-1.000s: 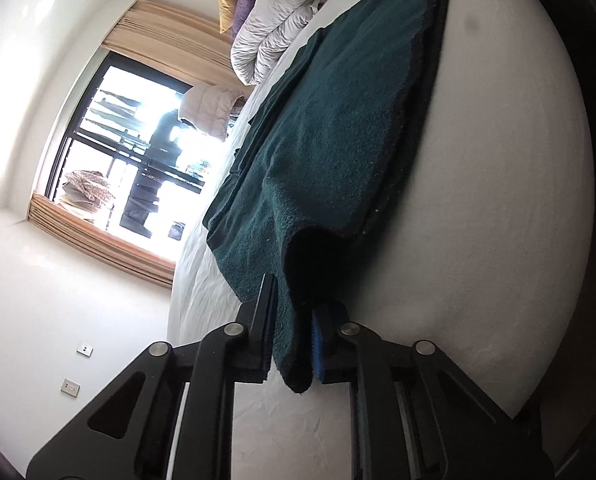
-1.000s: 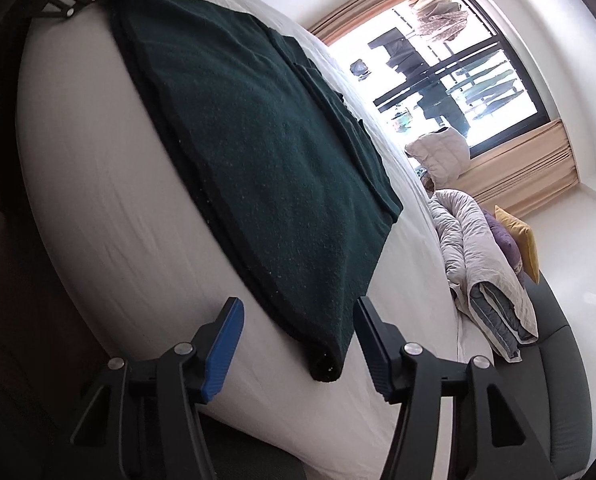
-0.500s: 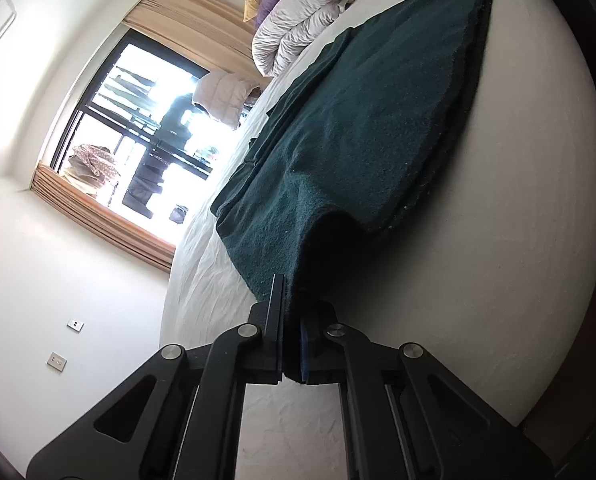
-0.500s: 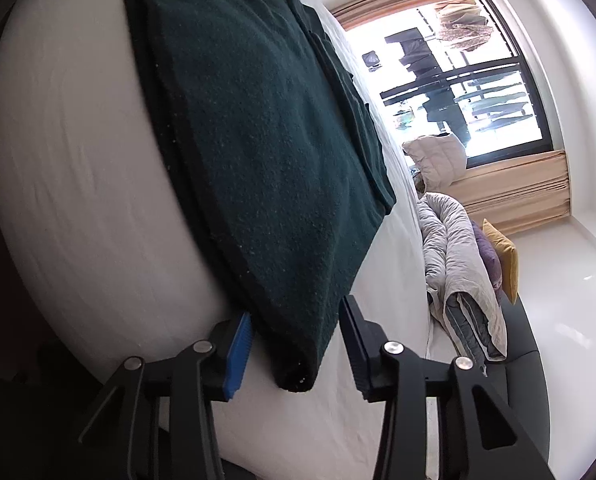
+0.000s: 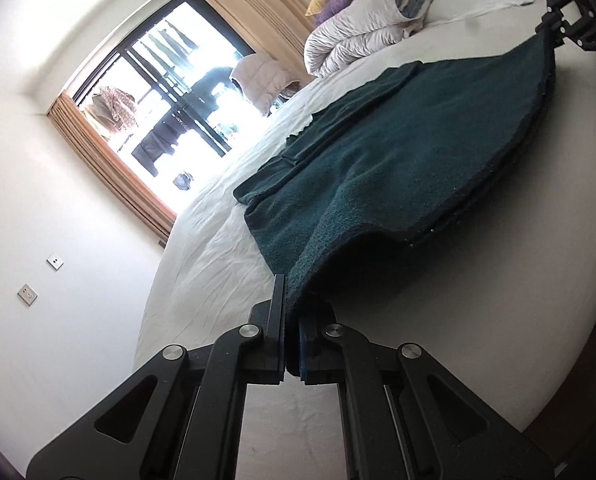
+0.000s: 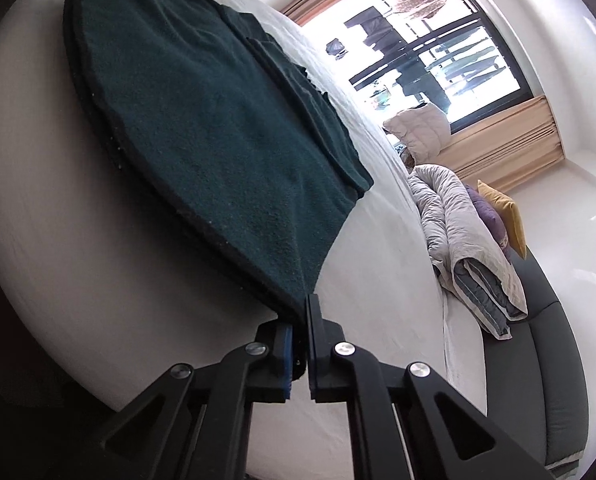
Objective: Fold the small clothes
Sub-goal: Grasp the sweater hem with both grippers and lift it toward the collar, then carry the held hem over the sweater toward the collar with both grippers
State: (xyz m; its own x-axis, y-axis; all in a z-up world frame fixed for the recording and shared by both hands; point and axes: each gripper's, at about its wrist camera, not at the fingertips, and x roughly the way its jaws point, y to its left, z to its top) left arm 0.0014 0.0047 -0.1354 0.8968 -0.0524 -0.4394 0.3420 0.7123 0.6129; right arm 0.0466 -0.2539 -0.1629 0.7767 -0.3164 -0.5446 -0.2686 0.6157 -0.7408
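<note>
left claw pinching green cloth corner | right claw pinching other corner

Daylight poured through the window, blown out white; fisheye curved the bed's edges, and corners fell dark.

Black angular linkage arms, silver screws (blue-padded jaws).

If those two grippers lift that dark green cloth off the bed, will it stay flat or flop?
The dark green cloth will probably flop: it already sags into the left hand-held gripper. Its thick, fuzzy pile suggests it won't slip from the right hand-held gripper.
</note>
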